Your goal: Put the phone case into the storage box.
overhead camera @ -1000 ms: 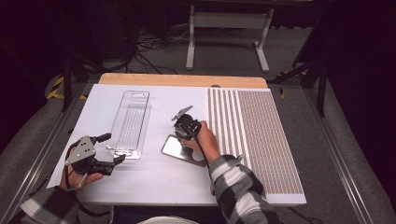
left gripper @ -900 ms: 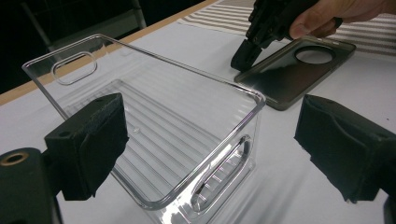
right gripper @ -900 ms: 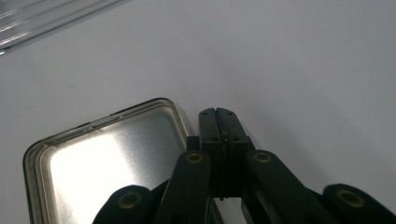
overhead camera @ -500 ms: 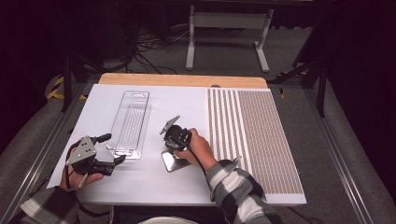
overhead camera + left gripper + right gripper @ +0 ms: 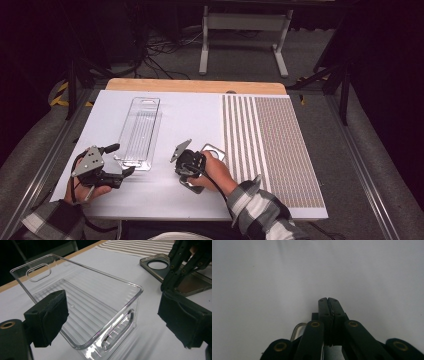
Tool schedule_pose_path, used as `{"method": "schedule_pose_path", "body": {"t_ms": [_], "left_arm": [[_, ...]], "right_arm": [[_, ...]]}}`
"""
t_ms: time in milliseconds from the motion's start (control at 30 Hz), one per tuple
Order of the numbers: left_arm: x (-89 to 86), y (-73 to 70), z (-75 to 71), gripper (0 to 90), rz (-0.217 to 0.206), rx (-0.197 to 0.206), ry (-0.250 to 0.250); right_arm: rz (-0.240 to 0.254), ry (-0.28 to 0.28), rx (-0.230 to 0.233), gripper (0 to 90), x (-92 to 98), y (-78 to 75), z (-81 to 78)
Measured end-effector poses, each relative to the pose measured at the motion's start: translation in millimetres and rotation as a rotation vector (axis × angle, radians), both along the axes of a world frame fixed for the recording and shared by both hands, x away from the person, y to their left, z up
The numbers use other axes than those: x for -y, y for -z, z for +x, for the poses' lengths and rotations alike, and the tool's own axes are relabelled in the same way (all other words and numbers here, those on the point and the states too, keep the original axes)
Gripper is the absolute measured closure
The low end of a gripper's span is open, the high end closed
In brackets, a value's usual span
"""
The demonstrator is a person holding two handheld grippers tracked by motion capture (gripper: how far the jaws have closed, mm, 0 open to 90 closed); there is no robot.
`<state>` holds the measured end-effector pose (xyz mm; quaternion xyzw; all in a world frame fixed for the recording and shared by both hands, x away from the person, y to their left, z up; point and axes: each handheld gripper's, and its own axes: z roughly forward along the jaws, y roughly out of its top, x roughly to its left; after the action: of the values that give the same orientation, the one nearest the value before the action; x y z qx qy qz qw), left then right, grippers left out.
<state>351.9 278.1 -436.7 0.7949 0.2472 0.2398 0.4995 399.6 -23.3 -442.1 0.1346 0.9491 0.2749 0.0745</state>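
A clear plastic tray (image 5: 139, 131) lies lengthwise on the white table top (image 5: 190, 115). My left gripper (image 5: 122, 159) rests at the tray's near end, open, and in the left gripper view its pads (image 5: 48, 315) flank the near end of the tray (image 5: 82, 305) without touching it. A grey phone case (image 5: 212, 150) with a round hole lies right of the tray. My right gripper (image 5: 191, 176) points down at the case's near end, jaws pressed together (image 5: 328, 301) on what looks like its thin edge. The case's rounded corner (image 5: 298, 330) shows under the jaws.
A striped and finely dotted mat (image 5: 270, 145) covers the right part of the table. A wooden strip (image 5: 195, 86) runs along the far edge. The person's plaid sleeves come in from the near side. Bare white surface lies between tray and case.
My right gripper has moved toward the near edge and a little left, and the phone case has shifted with it. The left gripper has kept still.
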Motion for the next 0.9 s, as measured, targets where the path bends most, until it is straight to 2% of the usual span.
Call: {"method": "schedule_pose_path", "body": {"t_ms": [200,467,600,667,733,833,900], "left_arm": [[-0.1,0.5,0.1,9.8,0.001,-0.008,0.002],[0.5,0.6,0.4,9.8,0.011,-0.004,0.002],[0.4,1.1,0.7,9.8,0.007,-0.008,0.003],[0.4,0.5,0.2,9.8,0.012,-0.003,0.003],[0.1,0.2,0.0,9.8,0.010,0.001,0.004],[0.4,0.8,0.2,9.7,0.006,-0.012,0.006],[0.6,0.4,0.2,9.7,0.009,-0.005,0.007]], "right_arm": [[0.004,-0.036,-0.010,88.2,10.8,-0.3,-16.2],[0.021,-0.039,-0.026,87.0,19.5,0.6,-23.6],[0.032,-0.054,-0.029,81.3,24.9,-1.2,-26.9],[0.047,-0.045,-0.013,78.5,28.4,-5.5,-27.6],[0.082,-0.022,0.015,72.5,37.2,-14.7,-25.2],[0.107,0.055,0.058,63.8,53.6,-27.8,-18.5],[0.103,0.105,0.092,59.9,63.1,-33.7,-13.2]]}}
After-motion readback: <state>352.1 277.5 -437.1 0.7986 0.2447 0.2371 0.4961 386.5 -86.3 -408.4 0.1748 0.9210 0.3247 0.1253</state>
